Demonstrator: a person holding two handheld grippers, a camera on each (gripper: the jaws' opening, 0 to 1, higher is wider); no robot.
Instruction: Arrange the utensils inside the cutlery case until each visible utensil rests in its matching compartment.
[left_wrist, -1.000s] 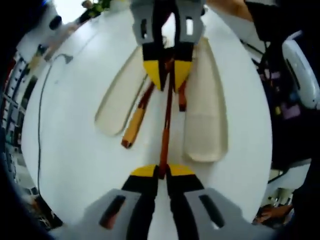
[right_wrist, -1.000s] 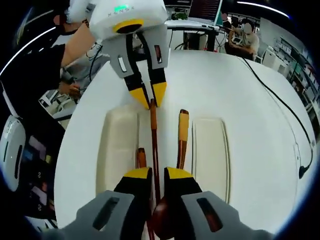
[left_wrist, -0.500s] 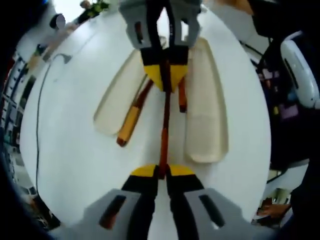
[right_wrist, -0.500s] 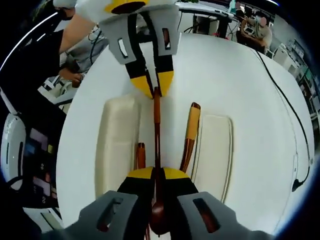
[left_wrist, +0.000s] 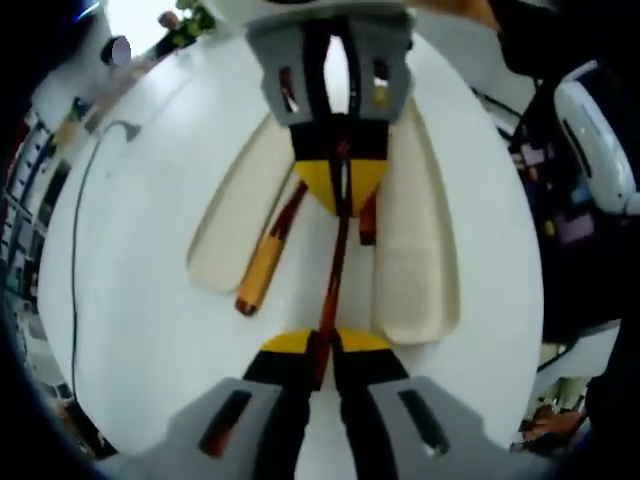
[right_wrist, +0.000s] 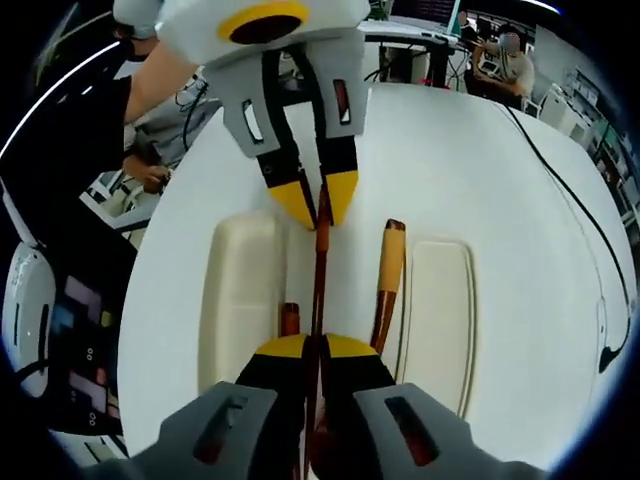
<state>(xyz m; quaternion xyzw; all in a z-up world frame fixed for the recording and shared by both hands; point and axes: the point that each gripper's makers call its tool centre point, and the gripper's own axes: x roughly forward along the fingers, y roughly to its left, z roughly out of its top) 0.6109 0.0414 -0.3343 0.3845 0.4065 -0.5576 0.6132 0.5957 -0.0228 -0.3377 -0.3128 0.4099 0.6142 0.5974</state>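
Utensils are gathered in the gap between the two cream halves of the cutlery case (left_wrist: 235, 215) on the white table (left_wrist: 140, 260); taken from left to right in the left gripper view, an orange-handled utensil (left_wrist: 262, 262) lies slanted beside the left half, a long wooden utensil (left_wrist: 333, 270) is held at both ends, and a shorter one (left_wrist: 367, 215) lies beside the right half (left_wrist: 415, 250). Compared with a second ago, the two grippers are seen closer together along the long utensil, which is judged to be carried toward its slot, not yet seated. The left gripper (left_wrist: 321, 345) is clamped on its handle end; the right gripper (right_wrist: 318, 352) is clamped near its bowl end. Open tabletop is left on both sides; a cable (left_wrist: 78, 250) runs near the far left edge.
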